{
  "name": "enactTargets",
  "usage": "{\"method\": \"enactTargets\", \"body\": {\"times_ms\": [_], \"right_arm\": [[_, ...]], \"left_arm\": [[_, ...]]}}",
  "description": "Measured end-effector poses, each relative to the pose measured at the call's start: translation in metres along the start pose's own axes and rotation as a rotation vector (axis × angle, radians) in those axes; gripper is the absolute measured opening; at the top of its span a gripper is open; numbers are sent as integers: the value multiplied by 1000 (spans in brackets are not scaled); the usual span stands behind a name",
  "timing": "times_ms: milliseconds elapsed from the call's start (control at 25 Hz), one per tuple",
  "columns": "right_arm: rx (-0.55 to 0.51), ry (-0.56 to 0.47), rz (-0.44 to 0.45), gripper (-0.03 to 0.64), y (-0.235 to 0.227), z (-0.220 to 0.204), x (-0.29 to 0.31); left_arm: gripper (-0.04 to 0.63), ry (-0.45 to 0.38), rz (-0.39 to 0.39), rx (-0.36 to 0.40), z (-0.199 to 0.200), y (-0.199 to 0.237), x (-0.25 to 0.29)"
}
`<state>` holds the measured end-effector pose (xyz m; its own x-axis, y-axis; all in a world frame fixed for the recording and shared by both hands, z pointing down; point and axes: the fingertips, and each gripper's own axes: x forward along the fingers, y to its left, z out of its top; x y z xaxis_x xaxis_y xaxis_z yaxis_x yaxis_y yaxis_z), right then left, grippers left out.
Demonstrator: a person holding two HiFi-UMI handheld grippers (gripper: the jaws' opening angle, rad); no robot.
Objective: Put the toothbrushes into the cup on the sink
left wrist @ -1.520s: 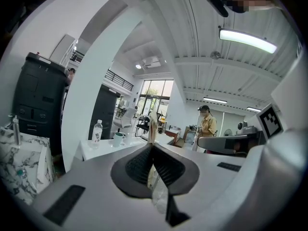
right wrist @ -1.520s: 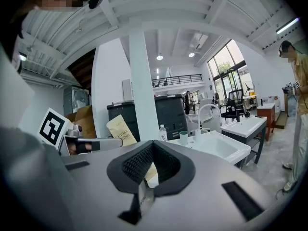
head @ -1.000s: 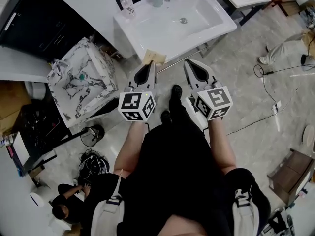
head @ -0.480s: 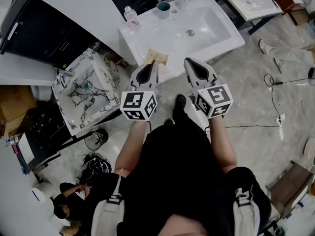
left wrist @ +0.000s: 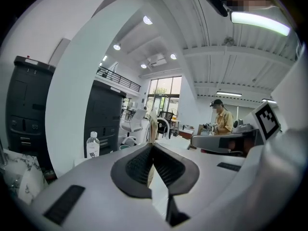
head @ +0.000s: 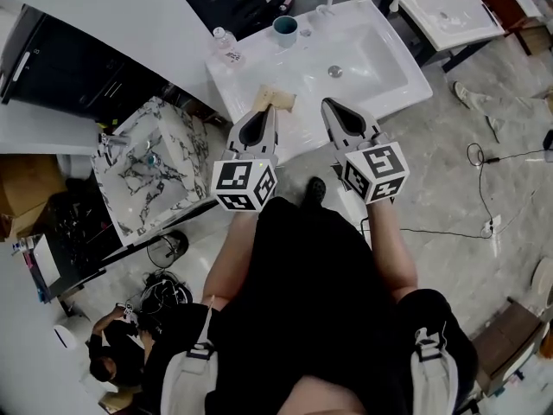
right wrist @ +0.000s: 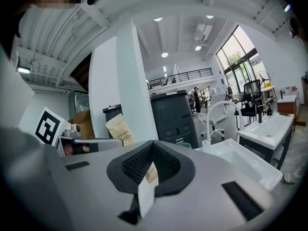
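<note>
Two hand-held grippers are held out side by side in front of the person, over the front edge of a white sink (head: 251,74). The left hand-held gripper (head: 265,112) has its jaws pressed together on a flat tan toothbrush packet (head: 275,98). The packet sticks out past the tips and hangs above the sink's front left part, without touching it as far as the head view shows. From the left gripper view the packet is seen edge-on, standing up out of the closed tips. The right hand-held gripper (head: 332,105) sits just beside the left one, its jaws also drawn together at the tips. A tan printed sliver (right wrist: 150,173) shows in the gap behind its tips, and what it belongs to cannot be told. Nothing juts out beyond its tips in the head view. Past both grippers lies the sink's bowl with its round drain (head: 335,72) near the middle. At the sink's back rim stands the teal cup (head: 284,29), upright, well apart from the packet. A clear bottle (head: 222,39) stands at the back left corner, near the cup. To the left of the white sink sits a marbled basin (head: 149,169), and farther off to the right stands another white sink (head: 445,11).
</note>
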<state>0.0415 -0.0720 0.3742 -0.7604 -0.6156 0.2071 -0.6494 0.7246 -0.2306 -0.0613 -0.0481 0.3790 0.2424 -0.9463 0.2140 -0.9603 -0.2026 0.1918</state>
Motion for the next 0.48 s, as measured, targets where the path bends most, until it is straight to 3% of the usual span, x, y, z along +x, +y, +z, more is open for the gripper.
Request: {"method": "enactTargets", "body": {"times_ms": [480], "right_arm": [[31,29,1,29,-21,-3,25]], "left_arm": [[15,34,17,-7,0,24,35]]}}
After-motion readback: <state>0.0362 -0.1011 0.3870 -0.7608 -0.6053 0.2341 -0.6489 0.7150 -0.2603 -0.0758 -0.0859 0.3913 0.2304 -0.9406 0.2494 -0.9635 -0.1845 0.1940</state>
